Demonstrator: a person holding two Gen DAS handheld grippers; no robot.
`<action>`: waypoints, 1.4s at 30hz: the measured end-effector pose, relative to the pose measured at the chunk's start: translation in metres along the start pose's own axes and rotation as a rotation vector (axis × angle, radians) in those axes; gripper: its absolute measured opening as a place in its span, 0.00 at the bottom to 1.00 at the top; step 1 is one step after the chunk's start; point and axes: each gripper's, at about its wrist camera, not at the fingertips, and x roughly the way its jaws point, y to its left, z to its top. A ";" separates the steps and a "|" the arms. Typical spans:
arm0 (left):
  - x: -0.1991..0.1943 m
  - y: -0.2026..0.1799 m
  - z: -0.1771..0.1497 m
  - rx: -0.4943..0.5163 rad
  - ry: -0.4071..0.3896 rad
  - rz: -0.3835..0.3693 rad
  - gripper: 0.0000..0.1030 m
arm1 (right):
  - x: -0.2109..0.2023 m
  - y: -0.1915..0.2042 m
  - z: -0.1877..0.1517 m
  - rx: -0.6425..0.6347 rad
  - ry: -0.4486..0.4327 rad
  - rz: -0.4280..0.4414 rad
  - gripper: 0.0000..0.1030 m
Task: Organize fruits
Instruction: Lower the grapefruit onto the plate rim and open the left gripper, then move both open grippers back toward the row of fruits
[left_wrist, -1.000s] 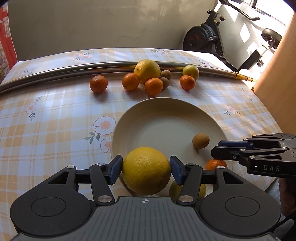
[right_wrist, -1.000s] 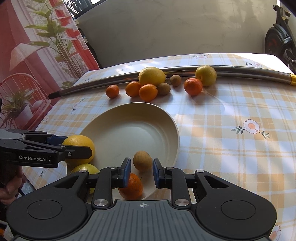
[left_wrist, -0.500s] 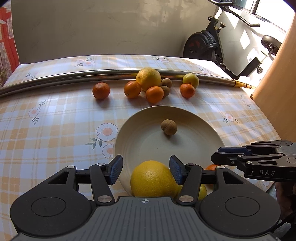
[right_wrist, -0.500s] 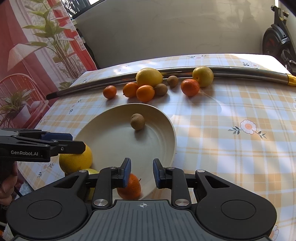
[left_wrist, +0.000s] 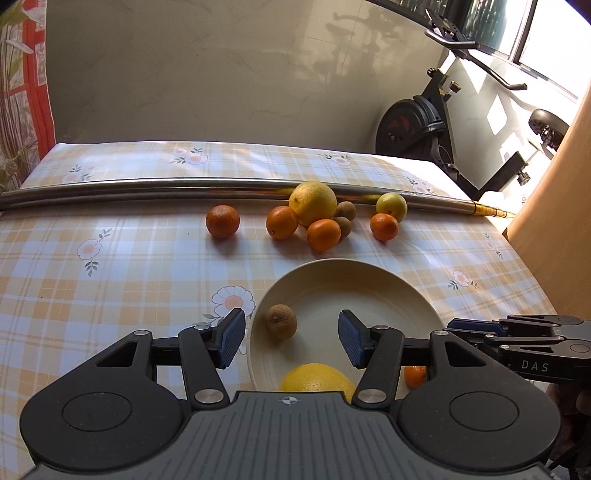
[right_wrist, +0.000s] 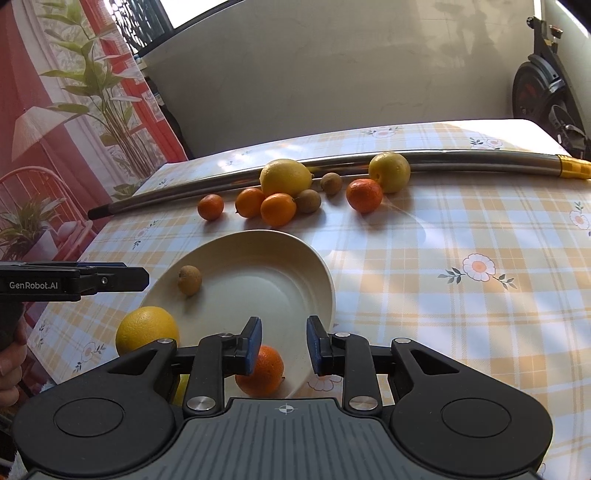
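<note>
- My left fingers (left_wrist: 291, 341) are standing open, gripping nothing, hovering above the near-left rim of the round cream ceramic plate (left_wrist: 388, 291).
- My right fingers (right_wrist: 284, 343) are sitting nearly closed with a narrow gap, gripping nothing, above the plate's near rim.
- A small brown round fruit (right_wrist: 189, 280) is lying inside the plate near its left edge.
- A large yellow citrus fruit (right_wrist: 147, 329) and a small orange mandarin (right_wrist: 264, 373) are resting beside the plate's near rim.
- The remaining fruits are lying on the checked floral surface (right_wrist: 461, 236) along a long metal pole (left_wrist: 147, 188).
</note>
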 end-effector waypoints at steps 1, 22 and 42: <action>-0.001 0.002 0.003 -0.007 -0.008 0.004 0.57 | -0.001 -0.002 0.001 0.004 -0.006 -0.001 0.25; 0.008 0.034 0.056 -0.126 -0.099 0.081 0.57 | 0.001 -0.046 0.032 0.035 -0.078 -0.096 0.25; 0.037 0.039 0.069 -0.161 -0.104 0.103 0.57 | 0.036 -0.064 0.082 -0.056 -0.139 -0.145 0.25</action>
